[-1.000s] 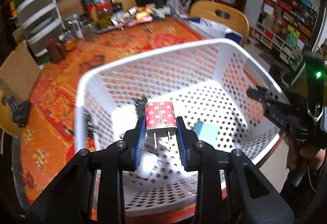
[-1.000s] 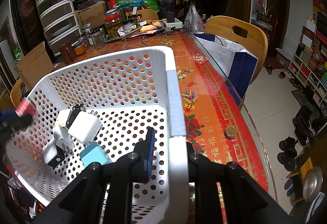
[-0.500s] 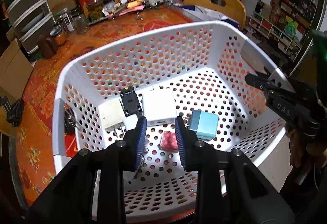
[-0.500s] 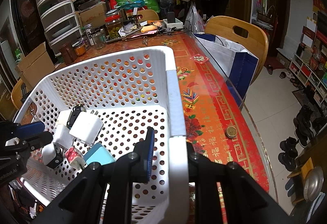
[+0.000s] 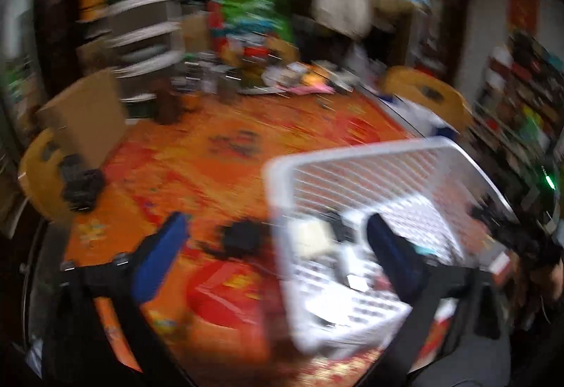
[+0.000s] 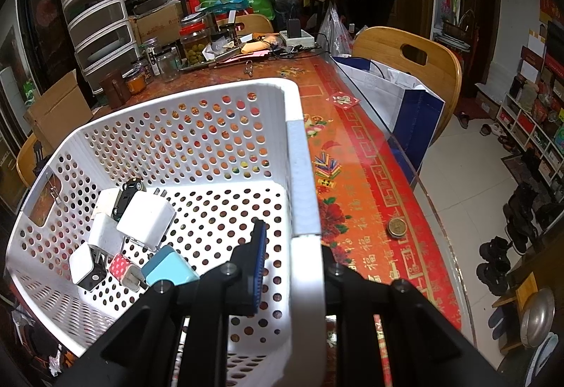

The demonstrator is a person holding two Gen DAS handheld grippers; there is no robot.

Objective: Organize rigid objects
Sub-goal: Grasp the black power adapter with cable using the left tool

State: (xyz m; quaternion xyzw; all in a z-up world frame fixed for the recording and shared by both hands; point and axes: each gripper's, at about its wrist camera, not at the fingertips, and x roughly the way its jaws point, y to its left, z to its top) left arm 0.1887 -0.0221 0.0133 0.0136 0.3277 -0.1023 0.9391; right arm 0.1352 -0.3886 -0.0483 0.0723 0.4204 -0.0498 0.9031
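A white perforated basket (image 6: 299, 154) stands on the red-orange table; it also shows, blurred, in the left wrist view (image 5: 352, 154). Inside lie several plug adapters: white ones (image 6: 146, 219), a pink dotted one (image 6: 121, 267) and a teal one (image 6: 169, 268). My right gripper (image 6: 296, 246) is shut on the basket's right wall. My left gripper (image 5: 275, 249) is open wide and empty, straddling the basket's left rim. A small black object (image 5: 243, 239) lies on the table just left of the basket.
Jars, papers and a power strip (image 6: 296, 37) crowd the table's far end. A coin-like disc (image 6: 396, 228) lies right of the basket. Wooden chairs (image 6: 409, 59) stand at the table's right and left sides. Drawers and boxes stand at the back left.
My left gripper dropped the pink dotted adapter into the basket, opened wide and swung left and up out of the basket. The right gripper has kept its hold on the wall.
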